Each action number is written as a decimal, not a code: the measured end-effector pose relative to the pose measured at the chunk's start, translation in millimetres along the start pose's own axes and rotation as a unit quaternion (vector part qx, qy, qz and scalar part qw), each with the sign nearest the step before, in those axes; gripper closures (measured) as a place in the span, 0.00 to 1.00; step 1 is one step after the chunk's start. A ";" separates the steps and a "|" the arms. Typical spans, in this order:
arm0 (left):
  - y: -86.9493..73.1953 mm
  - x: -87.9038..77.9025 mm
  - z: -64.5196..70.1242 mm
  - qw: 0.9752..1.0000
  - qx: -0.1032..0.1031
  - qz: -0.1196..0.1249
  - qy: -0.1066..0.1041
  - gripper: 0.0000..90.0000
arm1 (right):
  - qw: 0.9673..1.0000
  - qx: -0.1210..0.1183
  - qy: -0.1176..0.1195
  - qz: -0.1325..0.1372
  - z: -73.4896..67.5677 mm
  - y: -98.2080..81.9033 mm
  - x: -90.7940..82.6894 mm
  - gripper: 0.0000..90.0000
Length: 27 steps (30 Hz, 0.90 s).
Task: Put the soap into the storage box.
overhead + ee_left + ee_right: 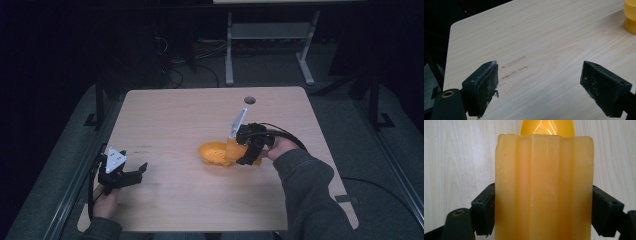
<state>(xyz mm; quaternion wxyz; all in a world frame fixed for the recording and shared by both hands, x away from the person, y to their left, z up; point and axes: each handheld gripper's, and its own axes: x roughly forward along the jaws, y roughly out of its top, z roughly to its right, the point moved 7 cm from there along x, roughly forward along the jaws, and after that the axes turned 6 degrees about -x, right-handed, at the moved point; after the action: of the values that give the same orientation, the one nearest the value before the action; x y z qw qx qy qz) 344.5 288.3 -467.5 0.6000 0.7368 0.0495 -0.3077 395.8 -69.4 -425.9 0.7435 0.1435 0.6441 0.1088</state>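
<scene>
I see my right gripper (544,210) clamped on a pale orange ribbed block (544,187), one jaw pressed against each of its sides. Just beyond the block's top edge sits a glossy yellow bowl (547,127) on the wooden table (459,157).

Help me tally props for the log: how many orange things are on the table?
2. An orange bowl sits near the table's middle; a pale orange ribbed block, clamped between the right gripper's fingers, is held just beside the bowl. Others may hide behind the gripper.

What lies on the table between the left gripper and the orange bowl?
Bare wood with faint pencil-like marks, seen in the left gripper view, separates the left gripper from the orange bowl.
</scene>
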 end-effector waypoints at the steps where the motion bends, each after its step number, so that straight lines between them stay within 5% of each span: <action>1: 0.0 0.0 0.0 1.000 0.000 0.000 0.000 0.16 | 1.000 0.000 0.000 0.000 0.0 0.0 0.0 0.23; 27: 0.3 -0.1 -3.1 1.000 -0.003 0.001 0.002 0.16 | 0.999 -0.035 0.014 -0.024 15.9 39.4 20.8 0.23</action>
<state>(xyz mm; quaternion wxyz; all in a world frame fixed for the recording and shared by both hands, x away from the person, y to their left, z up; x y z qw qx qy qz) 345.7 291.1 -466.9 0.6027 0.7355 0.0510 -0.3053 415.4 -26.5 -429.2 0.7410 0.1003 0.6538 0.1153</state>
